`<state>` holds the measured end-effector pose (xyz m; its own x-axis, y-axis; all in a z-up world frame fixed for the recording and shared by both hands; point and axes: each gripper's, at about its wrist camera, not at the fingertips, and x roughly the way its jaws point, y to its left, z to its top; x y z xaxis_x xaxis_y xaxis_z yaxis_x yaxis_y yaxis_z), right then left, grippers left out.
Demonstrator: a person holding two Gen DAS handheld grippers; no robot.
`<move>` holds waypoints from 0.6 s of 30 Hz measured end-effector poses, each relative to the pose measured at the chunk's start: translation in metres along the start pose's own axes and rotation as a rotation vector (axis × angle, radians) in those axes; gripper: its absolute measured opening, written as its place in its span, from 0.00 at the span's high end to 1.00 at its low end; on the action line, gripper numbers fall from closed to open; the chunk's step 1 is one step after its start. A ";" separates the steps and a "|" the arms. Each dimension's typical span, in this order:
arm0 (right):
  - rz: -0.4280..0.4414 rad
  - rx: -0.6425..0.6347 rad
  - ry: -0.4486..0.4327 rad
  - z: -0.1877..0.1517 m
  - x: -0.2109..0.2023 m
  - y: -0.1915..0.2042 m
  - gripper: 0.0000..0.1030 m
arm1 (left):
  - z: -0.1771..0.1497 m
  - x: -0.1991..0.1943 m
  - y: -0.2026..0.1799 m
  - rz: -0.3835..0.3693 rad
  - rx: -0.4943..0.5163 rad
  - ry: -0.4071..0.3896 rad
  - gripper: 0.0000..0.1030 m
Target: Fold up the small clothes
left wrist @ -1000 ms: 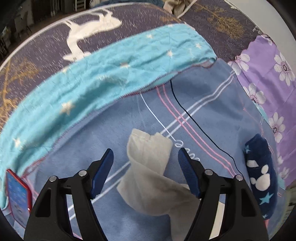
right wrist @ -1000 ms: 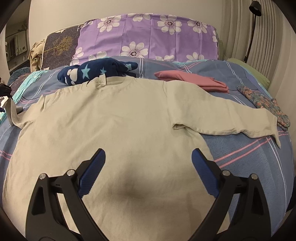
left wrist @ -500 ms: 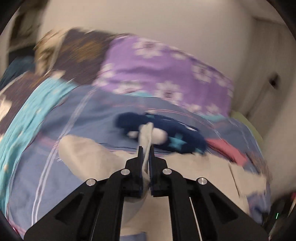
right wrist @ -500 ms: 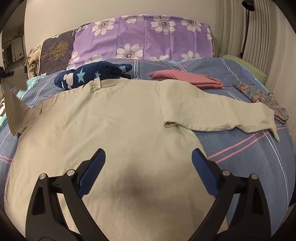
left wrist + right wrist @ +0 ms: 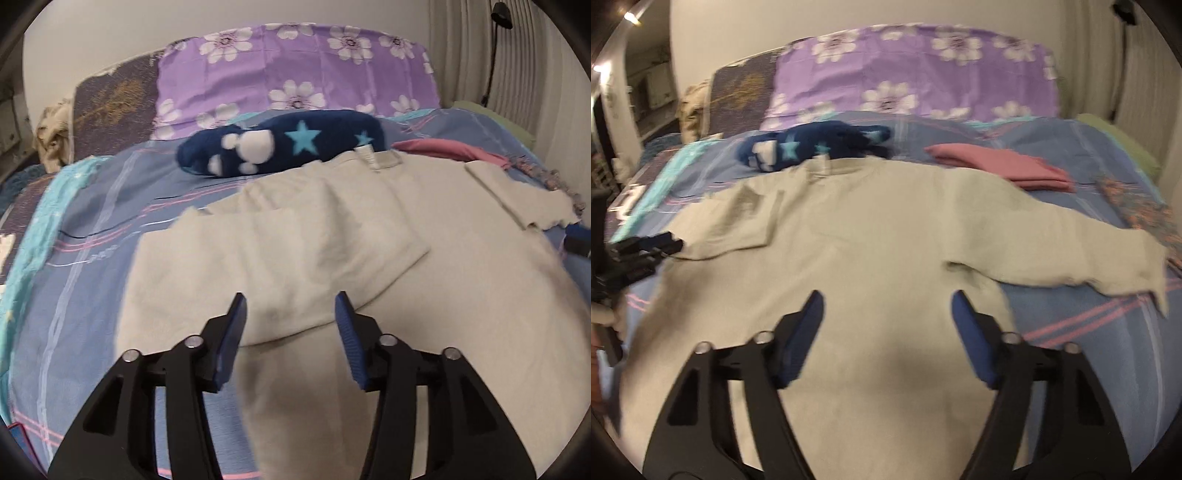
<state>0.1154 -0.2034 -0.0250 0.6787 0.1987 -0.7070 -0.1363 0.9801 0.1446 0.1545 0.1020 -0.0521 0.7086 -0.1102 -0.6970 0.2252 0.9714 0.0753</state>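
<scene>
Shirt (image 5: 886,258), beige and long-sleeved, lies flat on a bed with its collar toward the pillows. One sleeve (image 5: 280,251) is folded inward across the chest; the other sleeve (image 5: 1071,258) stretches straight out over the blue striped bedsheet (image 5: 1089,325).

Left gripper (image 5: 291,310) hovers just above the folded sleeve, its blue-padded jaws spread apart and grasping nothing. Right gripper (image 5: 886,314) hangs over the lower middle of the shirt, its jaws also spread wide and empty. The left gripper shows again at the left edge of the right wrist view, beside the shirt's folded side.

Just beyond the collar sits a dark blue fleece bundle (image 5: 284,147) printed with stars and paw marks. A folded pink garment (image 5: 1001,168) lies near it on the sheet, and a floral patterned cloth (image 5: 1137,206) rests close to the outstretched cuff. A purple pillow (image 5: 295,70) with white flowers stands against the wall behind, and a turquoise blanket (image 5: 33,236) with stars runs along the bed's far side.
</scene>
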 end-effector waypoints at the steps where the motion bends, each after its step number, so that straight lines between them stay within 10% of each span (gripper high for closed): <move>1: 0.089 0.009 0.030 0.010 0.011 0.004 0.54 | -0.003 -0.001 0.006 0.029 -0.003 -0.002 0.45; 7: 0.319 0.053 0.188 0.051 0.093 0.036 0.55 | -0.020 0.011 0.047 0.180 -0.119 0.012 0.42; 15: 0.398 0.125 0.296 0.064 0.162 0.073 0.40 | -0.031 0.018 0.084 0.138 -0.314 0.012 0.40; 16: 0.388 0.094 0.288 0.067 0.165 0.082 0.43 | -0.032 0.021 0.087 0.134 -0.327 0.026 0.40; 18: 0.425 0.057 0.296 0.072 0.169 0.099 0.85 | -0.034 0.025 0.091 0.109 -0.346 0.038 0.40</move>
<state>0.2686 -0.0727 -0.0809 0.3372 0.5793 -0.7421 -0.3105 0.8126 0.4932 0.1700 0.1946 -0.0864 0.6891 -0.0003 -0.7246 -0.0949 0.9913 -0.0907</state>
